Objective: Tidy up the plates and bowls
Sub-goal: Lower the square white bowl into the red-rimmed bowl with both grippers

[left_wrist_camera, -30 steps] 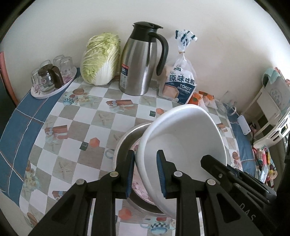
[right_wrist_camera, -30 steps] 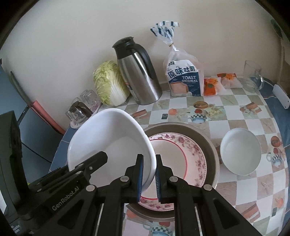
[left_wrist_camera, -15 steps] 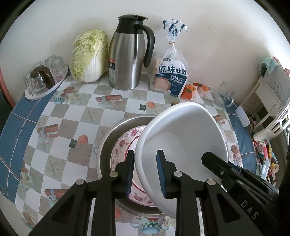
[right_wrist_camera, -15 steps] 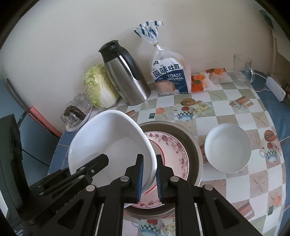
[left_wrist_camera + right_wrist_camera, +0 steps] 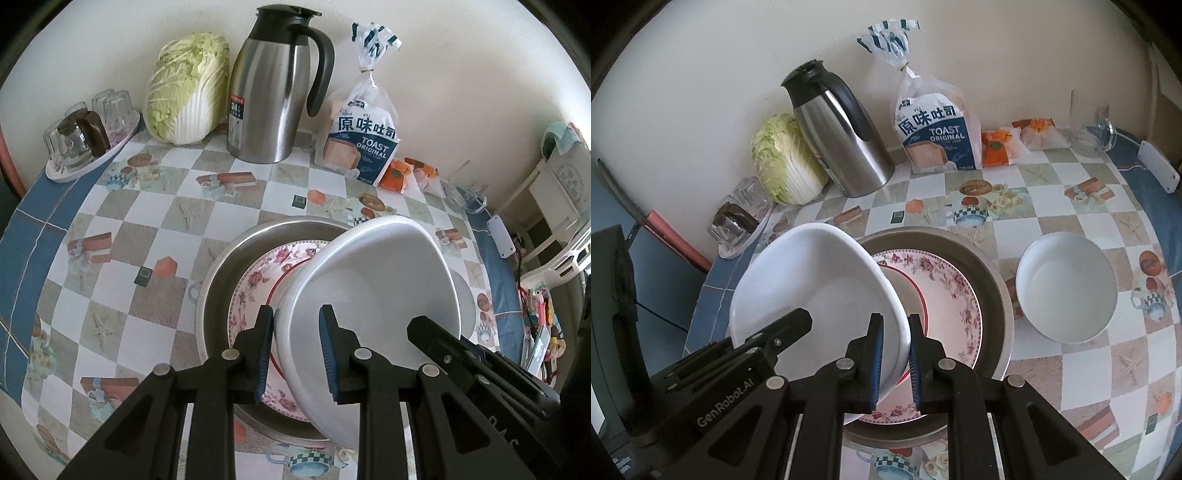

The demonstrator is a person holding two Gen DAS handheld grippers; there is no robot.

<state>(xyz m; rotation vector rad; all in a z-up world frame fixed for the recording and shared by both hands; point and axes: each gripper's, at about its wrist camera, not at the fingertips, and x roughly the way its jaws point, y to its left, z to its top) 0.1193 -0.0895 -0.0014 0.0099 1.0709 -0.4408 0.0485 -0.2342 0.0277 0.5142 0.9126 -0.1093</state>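
Both grippers hold one large white bowl by opposite rims, tilted above a floral plate that lies in a metal pan. My left gripper is shut on its left rim. My right gripper is shut on the right rim of the same bowl. The floral plate and the pan show beneath. A smaller white bowl sits on the table to the right of the pan.
At the back wall stand a steel thermos, a cabbage, a toast bag and a tray of glasses. Orange snack packets and a glass are at the back right. The table edge drops off at right.
Both grippers have moved the white bowl rightward and a little back over the pan, uncovering more of the floral plate. Both grips are unchanged.
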